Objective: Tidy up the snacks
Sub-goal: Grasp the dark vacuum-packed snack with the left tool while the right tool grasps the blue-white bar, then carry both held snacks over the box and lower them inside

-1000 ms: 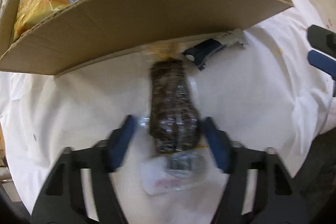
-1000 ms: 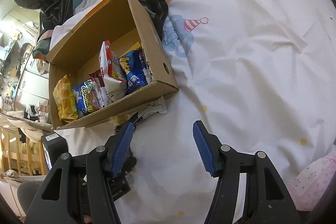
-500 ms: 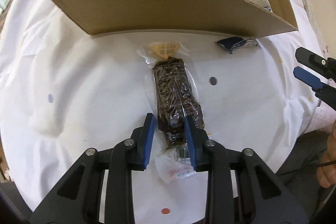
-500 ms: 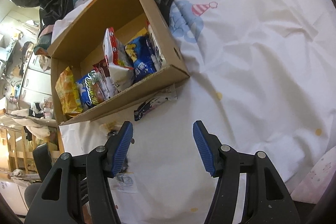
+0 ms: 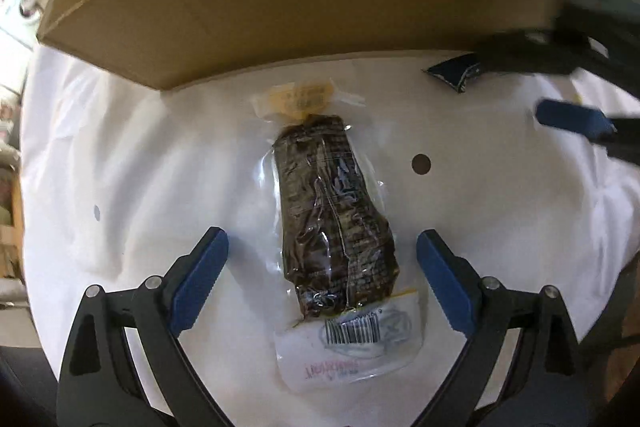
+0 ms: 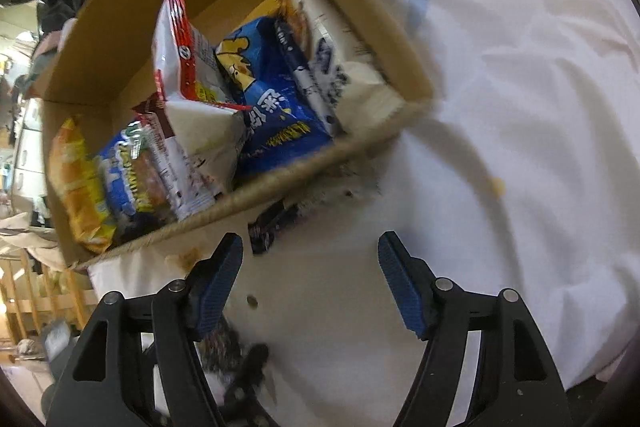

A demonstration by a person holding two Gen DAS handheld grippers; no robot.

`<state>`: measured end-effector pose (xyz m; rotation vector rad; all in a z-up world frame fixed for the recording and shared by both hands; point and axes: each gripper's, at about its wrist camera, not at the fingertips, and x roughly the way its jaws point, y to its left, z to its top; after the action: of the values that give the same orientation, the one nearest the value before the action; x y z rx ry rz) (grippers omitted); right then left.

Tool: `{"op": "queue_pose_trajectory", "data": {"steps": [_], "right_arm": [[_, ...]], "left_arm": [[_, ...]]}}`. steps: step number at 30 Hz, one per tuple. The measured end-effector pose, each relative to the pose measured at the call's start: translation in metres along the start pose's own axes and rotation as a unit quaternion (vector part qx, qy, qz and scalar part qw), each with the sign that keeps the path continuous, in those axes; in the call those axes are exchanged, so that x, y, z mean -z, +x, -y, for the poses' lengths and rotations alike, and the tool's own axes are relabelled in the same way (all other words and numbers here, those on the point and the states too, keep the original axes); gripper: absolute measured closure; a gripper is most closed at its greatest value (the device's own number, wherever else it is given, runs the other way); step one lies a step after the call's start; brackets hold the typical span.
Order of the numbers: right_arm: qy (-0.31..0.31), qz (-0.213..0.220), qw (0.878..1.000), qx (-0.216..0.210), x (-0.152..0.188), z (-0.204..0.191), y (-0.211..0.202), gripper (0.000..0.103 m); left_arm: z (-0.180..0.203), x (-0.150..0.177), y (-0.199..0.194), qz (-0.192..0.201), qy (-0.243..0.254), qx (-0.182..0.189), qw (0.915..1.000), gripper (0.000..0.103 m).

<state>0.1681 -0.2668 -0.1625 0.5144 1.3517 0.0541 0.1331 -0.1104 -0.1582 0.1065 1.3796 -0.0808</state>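
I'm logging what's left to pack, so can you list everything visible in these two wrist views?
cardboard box: one, brown, open-topped, on the white sheet
yellow snack bag: one, at the box's left end
blue snack bags: two, one beside the yellow bag, one larger near the middle
white and red bag: one, upright in the box
white and navy bag: one, at the box's right end
dark brown snack in clear wrapper: one, lying on the sheet outside the box
small dark navy packet: one, on the sheet by the box's front wall
white sheet: one, with coloured dots and a cartoon print
left gripper: black with blue pads, jaws opening astride the brown snack, not touching
right gripper: black with blue pads, jaws opening, nothing between them
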Motion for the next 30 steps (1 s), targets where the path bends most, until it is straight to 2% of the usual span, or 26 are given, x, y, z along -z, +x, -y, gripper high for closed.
{"op": "queue_pose_trajectory", "data": {"steps": [2,3,5,7,8,9,10,11,15,25,28,30], "right_arm": [[0.004,0.007,1.0,0.018,-0.002,-0.005,0.009,0.03],[0.006,0.016,1.0,0.026,-0.002,-0.007,0.012,0.03],[0.003,0.036,0.998,0.043,0.0,-0.011,0.015,0.028],[-0.012,0.047,0.998,0.051,0.003,-0.016,0.017,0.029],[-0.018,0.05,0.997,0.054,0.004,-0.016,0.017,0.035],[-0.023,0.049,0.997,0.061,0.004,-0.016,0.017,0.05],[-0.027,0.05,0.996,0.063,0.004,-0.014,0.016,0.059],[-0.027,0.045,0.997,0.055,0.005,-0.011,0.015,0.076],[-0.009,0.024,1.0,0.016,0.013,0.009,0.004,0.086],[-0.051,0.015,0.997,-0.064,0.061,0.028,-0.036,0.09],[-0.056,0.016,0.995,-0.082,0.069,0.029,-0.043,0.09],[-0.063,0.019,0.994,-0.093,0.071,0.021,-0.045,0.09]], "left_arm": [[0.002,0.0,0.002,-0.005,-0.005,0.019,0.9998,0.022],[0.002,0.002,0.001,-0.006,-0.005,0.02,0.9998,0.025],[-0.004,0.0,-0.002,-0.006,-0.003,0.022,0.9997,0.039],[-0.008,0.002,-0.004,-0.007,-0.006,0.025,0.9997,0.042],[-0.014,0.005,-0.005,-0.006,-0.006,0.024,0.9997,0.044],[-0.019,0.018,-0.002,-0.005,-0.005,0.024,0.9997,0.045],[-0.019,0.012,-0.005,-0.005,-0.005,0.025,0.9997,0.047],[-0.019,0.011,-0.007,-0.004,-0.004,0.025,0.9997,0.048],[-0.028,0.022,-0.017,-0.002,-0.005,0.031,0.9995,0.05],[-0.031,0.026,-0.02,-0.009,-0.051,0.067,0.9964,0.051],[-0.035,0.029,-0.031,0.007,-0.053,0.07,0.9961,0.051],[-0.054,0.028,-0.037,0.023,-0.054,0.072,0.9956,0.051]]}}
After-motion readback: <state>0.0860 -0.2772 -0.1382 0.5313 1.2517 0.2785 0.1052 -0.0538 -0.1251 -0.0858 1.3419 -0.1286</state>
